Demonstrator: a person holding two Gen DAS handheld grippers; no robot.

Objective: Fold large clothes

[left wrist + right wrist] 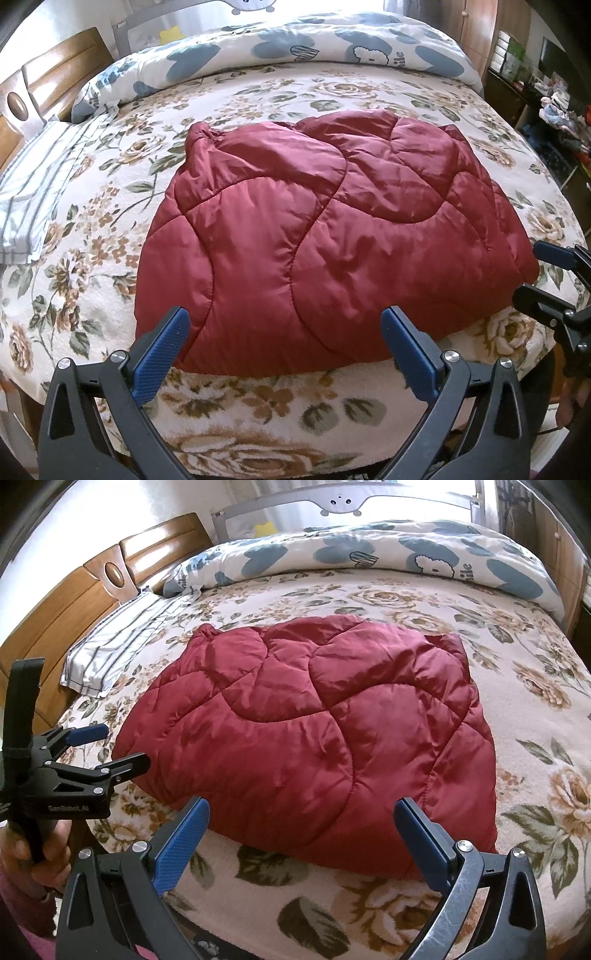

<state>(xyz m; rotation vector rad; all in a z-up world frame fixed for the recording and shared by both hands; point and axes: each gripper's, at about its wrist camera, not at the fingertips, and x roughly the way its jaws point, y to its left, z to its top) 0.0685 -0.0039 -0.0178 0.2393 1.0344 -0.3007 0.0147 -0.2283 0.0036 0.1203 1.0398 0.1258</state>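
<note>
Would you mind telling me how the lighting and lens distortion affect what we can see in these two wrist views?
Left wrist view: the window behind the bed is blown out white, the red quilted jacket shows soft sheen, and the fisheye bows the floral blanket. Right wrist view: the same blown-out backlight, glare on the wooden headboard, dark vignetted corners; jacket and blanket stay sharp.

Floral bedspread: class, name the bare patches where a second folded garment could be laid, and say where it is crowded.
Free: the floral bedspread right of the red quilted jacket, and the strip between it and the blue-patterned duvet. A narrower strip lies along the near edge. Crowded: the left side, where the striped pillow lies close to the jacket by the wooden headboard.
</note>
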